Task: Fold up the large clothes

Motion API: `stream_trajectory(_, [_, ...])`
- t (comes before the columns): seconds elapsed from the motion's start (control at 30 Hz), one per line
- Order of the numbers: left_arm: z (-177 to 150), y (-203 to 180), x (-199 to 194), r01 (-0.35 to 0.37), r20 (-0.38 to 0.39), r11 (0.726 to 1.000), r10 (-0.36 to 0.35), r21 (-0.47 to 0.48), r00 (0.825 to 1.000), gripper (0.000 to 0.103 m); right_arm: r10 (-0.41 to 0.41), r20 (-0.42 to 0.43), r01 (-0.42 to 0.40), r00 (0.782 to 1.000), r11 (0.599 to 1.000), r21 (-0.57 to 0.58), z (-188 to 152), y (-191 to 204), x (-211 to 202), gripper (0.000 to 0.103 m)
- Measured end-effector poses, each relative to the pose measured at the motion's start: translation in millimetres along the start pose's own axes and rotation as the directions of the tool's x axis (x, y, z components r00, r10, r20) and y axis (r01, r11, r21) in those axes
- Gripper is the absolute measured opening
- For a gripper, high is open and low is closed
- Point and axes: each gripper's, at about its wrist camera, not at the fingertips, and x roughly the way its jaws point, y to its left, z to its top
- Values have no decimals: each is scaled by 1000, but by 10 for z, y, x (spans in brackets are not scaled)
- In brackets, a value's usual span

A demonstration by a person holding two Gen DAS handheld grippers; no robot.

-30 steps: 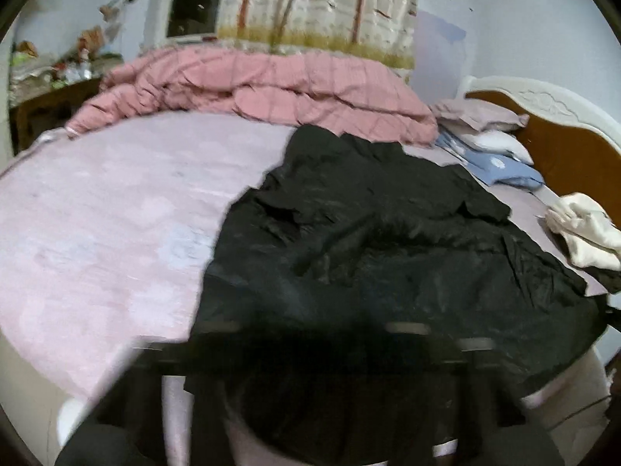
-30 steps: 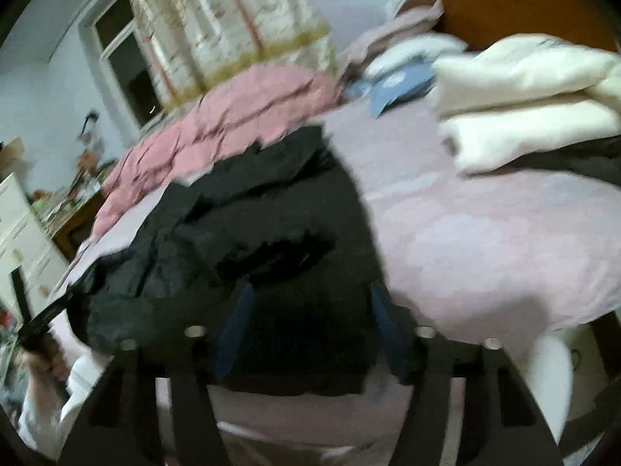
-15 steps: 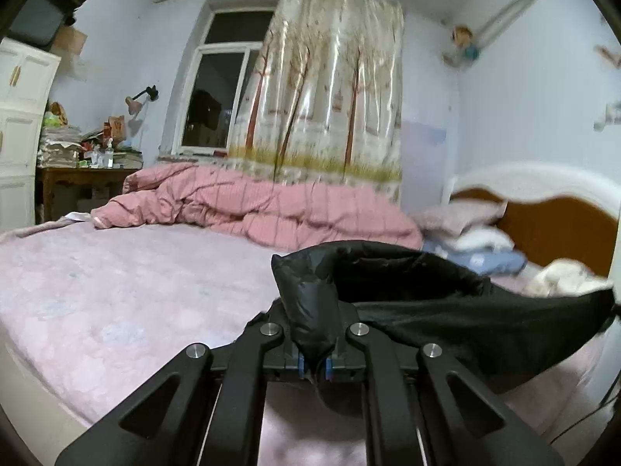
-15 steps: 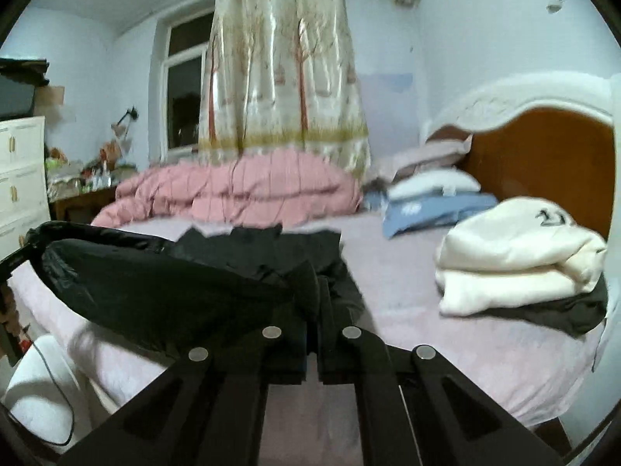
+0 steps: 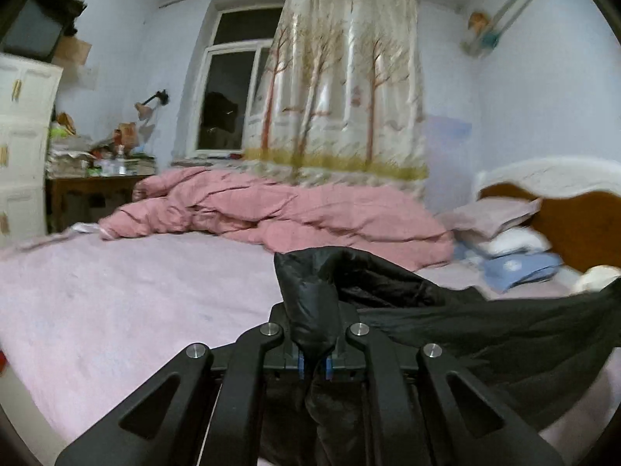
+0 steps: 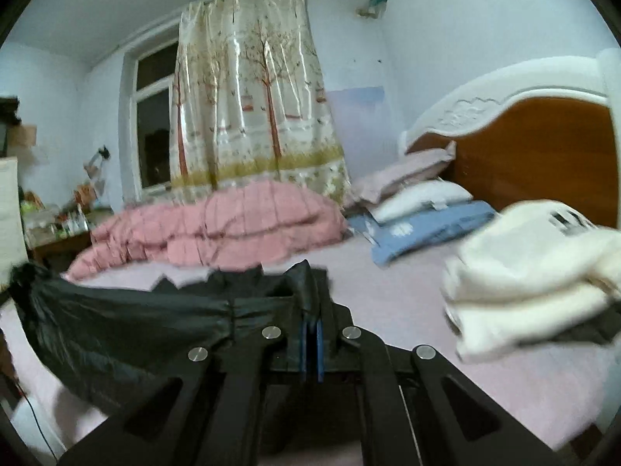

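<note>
Black, thin, shiny large garment hangs stretched between both grippers, near edge lifted off the pink bed sheet, far part draped on the bed.

Left gripper: fingers pressed together, pinching a bunched corner of the fabric. Right gripper: fingers pressed together, pinching the opposite corner; the hem runs off leftward from it in the right wrist view.

Risks, my read:
- Fabric looks slick. Both holds are on small bunched wads, so a hard pull or uneven tension between the hands could slip one corner out and drop that side.
- The far part on the bed may drag and crease instead of laying over flat, giving a skewed fold.
- Unequal hand heights would twist the span and misalign the edges.

Around:
- Folded cream knit stack sits near right on the bed, close to the right gripper; a wide swing could clip it.
- Rumpled pink checked duvet lies across the far side and limits how far forward the fold can land.
- Pillows and the wooden headboard sit far right, out of the way.
- Left half of the bed is free.
</note>
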Motion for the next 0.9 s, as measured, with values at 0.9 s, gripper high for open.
stream_trajectory(0.9, [-1016,-256,1659,-87,-516,958,222,272,828,12,-200,-579,155,790,980,-127,-814,-264,1992,20])
